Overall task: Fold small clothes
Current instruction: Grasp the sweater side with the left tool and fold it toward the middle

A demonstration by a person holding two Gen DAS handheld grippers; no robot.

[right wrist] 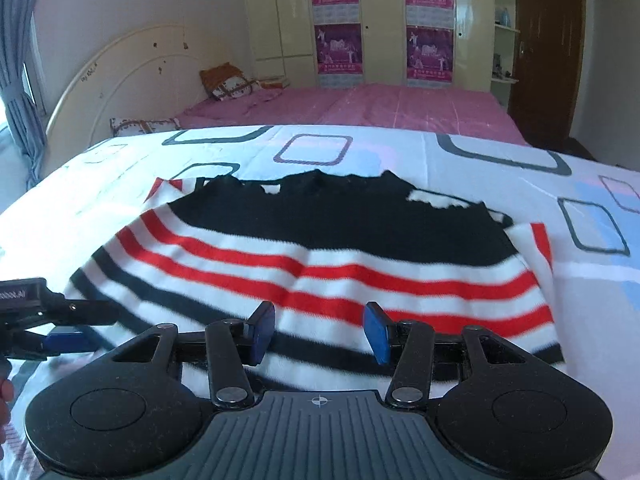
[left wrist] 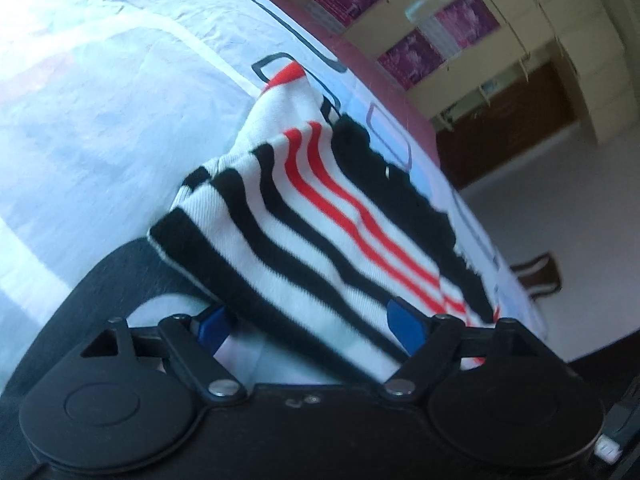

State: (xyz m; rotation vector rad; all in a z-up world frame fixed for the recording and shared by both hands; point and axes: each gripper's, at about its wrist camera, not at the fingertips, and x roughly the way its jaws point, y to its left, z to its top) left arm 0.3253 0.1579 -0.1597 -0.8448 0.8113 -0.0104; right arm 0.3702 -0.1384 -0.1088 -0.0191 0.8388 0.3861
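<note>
A small knit sweater [right wrist: 320,256] with black, white and red stripes lies on a white bedsheet [right wrist: 400,152] printed with rounded squares. My right gripper [right wrist: 320,330] is open, its blue pads [right wrist: 376,332] just above the sweater's near hem, holding nothing. In the left wrist view the sweater [left wrist: 320,232] drapes over and between the blue pads [left wrist: 404,324] of my left gripper [left wrist: 308,324], whose jaws stand wide apart. The left gripper also shows in the right wrist view [right wrist: 68,328] at the sweater's left edge.
A pink bed [right wrist: 360,104] with pillows [right wrist: 228,80] lies beyond the sheet. A wardrobe with purple posters [right wrist: 340,20] and a brown door [right wrist: 548,48] stand behind. The bed's right edge drops to the floor [left wrist: 560,216].
</note>
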